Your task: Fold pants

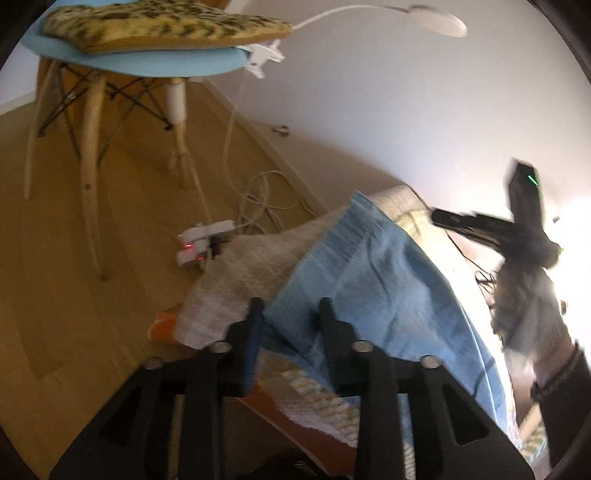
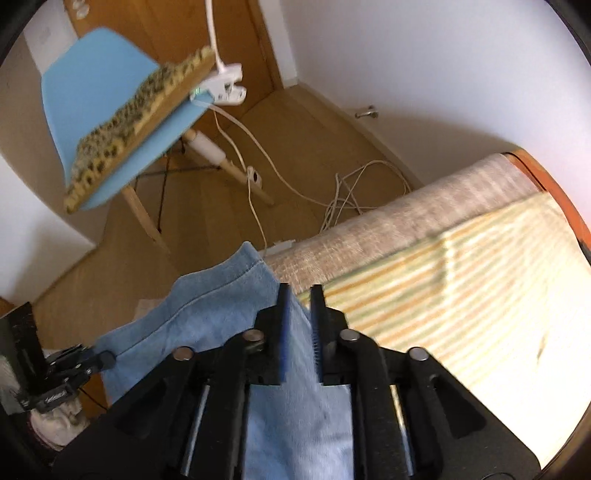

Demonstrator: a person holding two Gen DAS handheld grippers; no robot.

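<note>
Light blue pants hang stretched between my two grippers above a bed. In the left wrist view my left gripper has its jaws apart, with a corner of the blue cloth between the fingers; whether it is pinched is unclear. My right gripper shows there as a blurred dark shape at the far right. In the right wrist view my right gripper is shut on the pants, the cloth running between the fingers. The left gripper shows at the lower left, at the cloth's other edge.
A bed with a striped cover and a grey blanket lies below. A blue chair with a leopard cushion stands on the wooden floor. A clip lamp, white cables and a power strip lie near the wall.
</note>
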